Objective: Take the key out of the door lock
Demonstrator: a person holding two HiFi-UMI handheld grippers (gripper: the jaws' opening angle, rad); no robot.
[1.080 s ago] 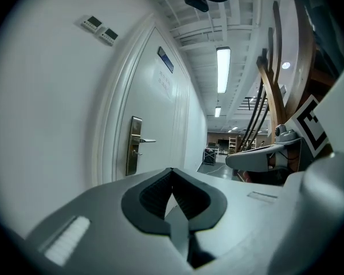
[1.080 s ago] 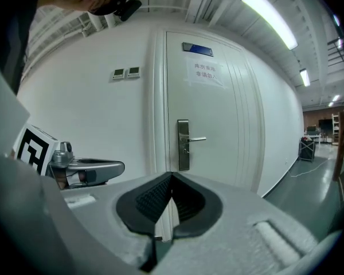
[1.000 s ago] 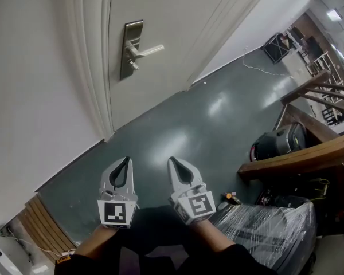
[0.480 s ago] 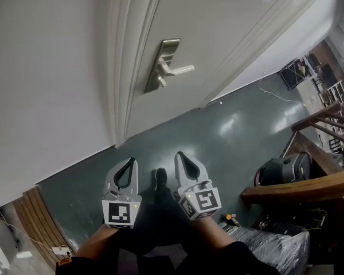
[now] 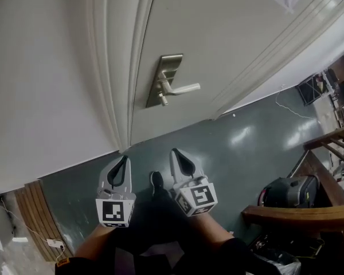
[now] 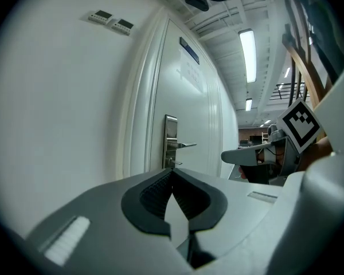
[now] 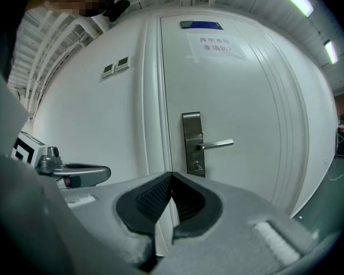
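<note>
1. Room check: the grey floor (image 5: pixel 235 148) lies open ahead of both grippers right up to the door (image 5: pixel 218 44). The white wall (image 5: pixel 40 85) and the ribbed door frame (image 5: pixel 117 73) close off the left. A wooden rail (image 5: pixel 298 215) and a dark bag (image 5: pixel 286 191) sit low on the right, well apart from the hands.
2. The left gripper (image 5: pixel 124 160) and right gripper (image 5: pixel 175 153) ride side by side, not touching, with a shoe (image 5: pixel 156 182) on the floor between them.
3. Both pairs of jaws are pressed together at the tips with nothing between the pads, so both are empty.
4. The key (image 7: pixel 198 166) is a small stub in the steel lock plate (image 5: pixel 163 87), just under the lever handle (image 5: pixel 183 89). In the right gripper view it stands above and a touch right of the closed tips. In the left gripper view it is almost straight over them. Neither gripper touches it, and there is open air in between.
5. Against a second ago, the lock plate sits larger and nearer the middle of the head view, and the door fills more of it. The plastic-wrapped bundle at lower right has slipped out of sight. The jaws are as tightly closed as they were.
</note>
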